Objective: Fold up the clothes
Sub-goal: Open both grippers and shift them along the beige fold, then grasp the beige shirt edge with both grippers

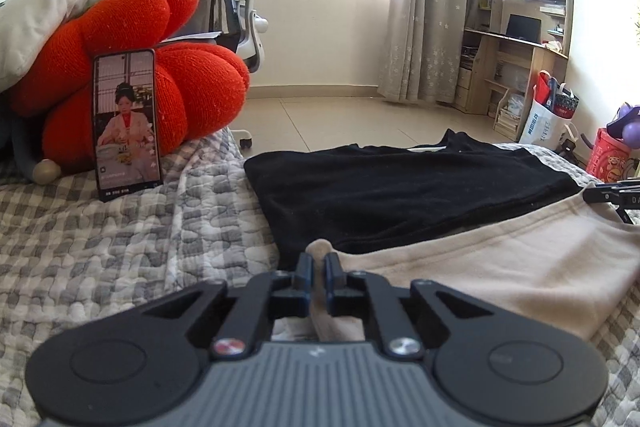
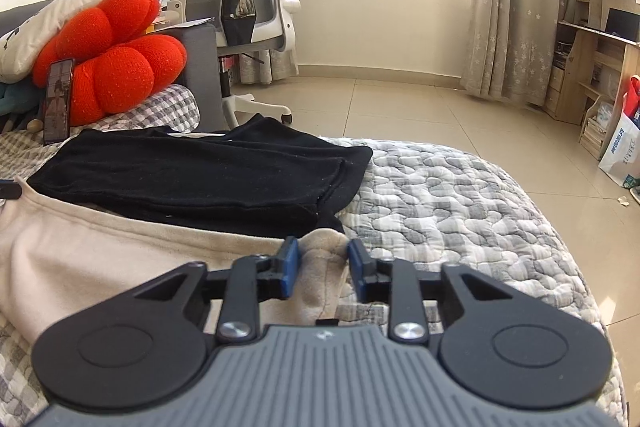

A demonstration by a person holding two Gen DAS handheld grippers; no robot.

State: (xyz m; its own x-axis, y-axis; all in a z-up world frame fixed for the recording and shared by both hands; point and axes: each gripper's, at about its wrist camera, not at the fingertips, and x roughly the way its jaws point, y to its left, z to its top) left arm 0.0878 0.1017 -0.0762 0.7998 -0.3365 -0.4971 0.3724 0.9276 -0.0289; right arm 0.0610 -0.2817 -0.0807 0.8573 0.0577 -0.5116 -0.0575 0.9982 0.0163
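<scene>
Right, phone (image 1: 127,125) leans on red cushion (image 1: 132,67) near the bed's (image 2: 460,195) far-left edge. Folded black shirt (image 1: 400,195) mid-bed; beige garment (image 1: 520,263) overlaps its near edge, rumpled. Left gripper (image 1: 320,269) pinches one beige corner, right gripper (image 2: 323,263) barely parted around another.

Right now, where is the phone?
In the left wrist view, the phone stands at left, propped against the red cushion on the checked quilt.

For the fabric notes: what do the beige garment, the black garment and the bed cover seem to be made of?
Beige garment: soft, matte, fleece-like knit, going by its fuzzy bunched edge.
Black garment: matte, slightly napped knit, perhaps cotton; pale lint specks show.
Bed cover: quilted grey-and-white checked cloth, cotton-like; puffy stitched pattern.
</scene>
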